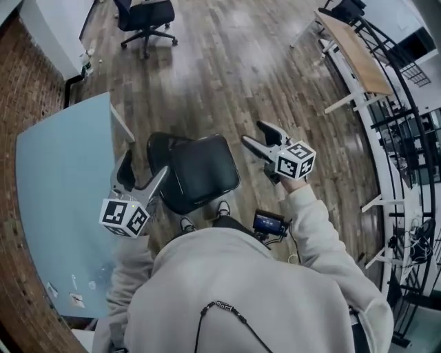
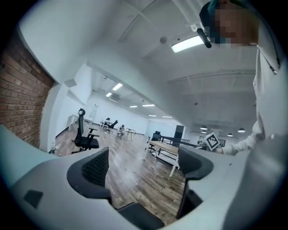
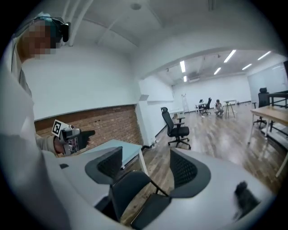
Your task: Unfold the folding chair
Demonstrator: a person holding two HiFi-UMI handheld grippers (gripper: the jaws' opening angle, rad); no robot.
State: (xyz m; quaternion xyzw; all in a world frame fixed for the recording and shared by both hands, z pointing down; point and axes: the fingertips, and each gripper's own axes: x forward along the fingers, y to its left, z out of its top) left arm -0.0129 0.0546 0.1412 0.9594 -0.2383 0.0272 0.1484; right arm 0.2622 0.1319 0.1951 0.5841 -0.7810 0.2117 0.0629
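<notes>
Gaping wide, left tool [image 1: 146,166] and right tool [image 1: 253,132] grip nothing.

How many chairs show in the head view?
3. A black folding chair stands at centre frame. A black wheeled office chair is at top left. A dark chair, cut off by the top edge, is behind the long wooden desk. More may be out of frame.

Light-blue table [image 1: 62,193] noted just beside left gripper [image 1: 143,169]. Black office chair [image 1: 146,17] seen well beyond it. Wooden desk [image 1: 355,52] recorded beyond right gripper [image 1: 253,134].
</notes>
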